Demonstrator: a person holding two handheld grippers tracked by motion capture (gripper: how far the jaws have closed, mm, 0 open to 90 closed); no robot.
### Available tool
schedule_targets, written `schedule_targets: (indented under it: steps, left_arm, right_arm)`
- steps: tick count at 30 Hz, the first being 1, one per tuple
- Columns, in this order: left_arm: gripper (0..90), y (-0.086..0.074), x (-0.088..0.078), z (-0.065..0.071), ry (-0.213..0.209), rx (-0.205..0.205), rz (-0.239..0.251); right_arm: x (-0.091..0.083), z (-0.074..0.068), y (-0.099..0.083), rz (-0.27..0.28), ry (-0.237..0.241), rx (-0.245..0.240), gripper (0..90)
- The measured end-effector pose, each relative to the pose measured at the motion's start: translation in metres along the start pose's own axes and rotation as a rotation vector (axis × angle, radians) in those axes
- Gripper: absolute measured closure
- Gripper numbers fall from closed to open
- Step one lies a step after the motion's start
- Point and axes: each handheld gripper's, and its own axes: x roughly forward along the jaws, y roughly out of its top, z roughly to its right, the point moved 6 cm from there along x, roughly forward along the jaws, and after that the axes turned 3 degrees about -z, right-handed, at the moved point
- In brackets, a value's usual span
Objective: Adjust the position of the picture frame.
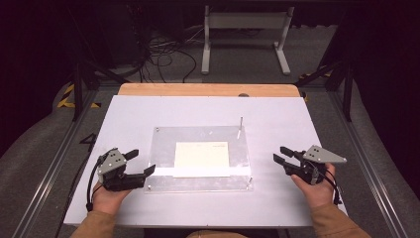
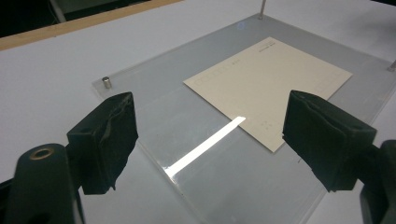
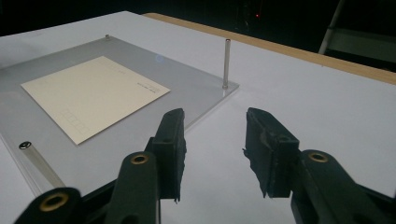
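A clear acrylic plate (image 1: 163,148) lies flat in the middle of the white table board (image 1: 277,119), with a cream paper card (image 1: 201,156) under or on it. A thin metal pin (image 1: 240,123) stands upright at the plate's far right corner. My left gripper (image 1: 142,162) hovers just off the plate's near left corner, open with nothing between its pads. My right gripper (image 1: 279,153) is to the right of the plate, apart from it, open and holding nothing. In the left gripper view the card (image 2: 271,79) lies beyond my open gripper (image 2: 210,126). The right gripper view shows my gripper (image 3: 215,126), the pin (image 3: 226,63) and the card (image 3: 93,93).
A bright white strip (image 2: 205,149) runs along the plate near the card's front edge. Short metal studs (image 2: 106,82) sit at the plate's corners. A wooden edge (image 1: 208,89) borders the far side of the board. Beyond it are cables and a white frame (image 1: 245,29) on the floor.
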Motion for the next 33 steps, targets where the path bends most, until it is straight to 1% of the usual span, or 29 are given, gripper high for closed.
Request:
schedule_targets:
  steps: [5,6,7,8,9,10,12,13,14,15,17,18,20,21,23,24,27,33]
  left_arm:
    - [18.1,0.001,0.000,0.000,0.000,-0.010,0.003]
    - [18.1,0.002,0.000,-0.001,0.000,-0.001,0.003]
    - [18.1,0.002,0.001,0.000,-0.001,-0.010,0.005]
    - [18.1,0.002,0.000,-0.001,0.002,-0.001,0.000]
    - [18.1,0.002,0.000,-0.001,0.002,-0.001,0.000]
    - [18.1,0.002,0.001,0.000,-0.001,-0.012,-0.001]
    - [18.1,0.002,0.001,-0.002,0.000,-0.006,-0.003]
    - [18.1,0.002,0.002,-0.002,-0.001,-0.012,-0.003]
    - [18.1,0.002,0.002,-0.002,-0.001,-0.019,-0.001]
    - [18.1,0.002,0.002,-0.002,0.000,-0.021,-0.002]
    - [18.1,0.003,0.002,-0.003,-0.001,-0.017,0.000]
    - [18.1,0.003,0.002,-0.003,-0.001,-0.017,0.000]
    - [18.1,0.003,0.003,-0.003,0.000,-0.016,-0.003]
    - [18.1,0.003,0.004,-0.002,-0.004,-0.027,0.000]
    - [18.1,0.004,0.006,-0.002,-0.012,-0.029,-0.003]
    - [18.1,0.004,0.006,-0.002,-0.012,-0.029,-0.003]
    - [18.1,0.005,0.007,-0.002,-0.012,-0.013,-0.007]
    - [18.0,0.005,0.007,-0.002,-0.012,-0.019,-0.006]
  right_arm:
    - [-0.003,-0.005,0.003,0.012,0.014,-0.006,56.4]
    - [-0.004,-0.009,0.005,0.011,0.025,-0.018,56.3]
    - [-0.004,-0.011,0.005,0.009,0.032,-0.022,56.4]
    - [-0.004,-0.013,0.006,0.009,0.038,-0.028,56.7]
    - [-0.004,-0.013,0.006,0.009,0.038,-0.028,56.7]
    - [-0.005,-0.016,0.008,0.011,0.047,-0.035,57.6]
    - [-0.006,-0.024,0.010,0.001,0.085,-0.047,60.6]
    - [-0.006,-0.028,0.011,-0.002,0.104,-0.056,62.2]
    - [-0.006,-0.037,0.011,-0.017,0.136,-0.075,63.8]
    - [-0.006,-0.040,0.011,-0.025,0.148,-0.082,64.3]
    - [-0.005,-0.048,0.011,-0.041,0.173,-0.102,64.3]
    - [-0.005,-0.048,0.011,-0.041,0.173,-0.102,64.3]
    - [-0.004,-0.057,0.010,-0.053,0.209,-0.114,63.2]
    - [-0.004,-0.060,0.010,-0.060,0.226,-0.113,61.6]
    - [0.000,-0.067,0.006,-0.084,0.254,-0.121,59.9]
    - [0.000,-0.067,0.006,-0.084,0.254,-0.121,59.9]
    - [0.003,-0.070,0.002,-0.104,0.268,-0.122,60.0]
    - [0.009,-0.077,-0.002,-0.133,0.296,-0.127,60.6]
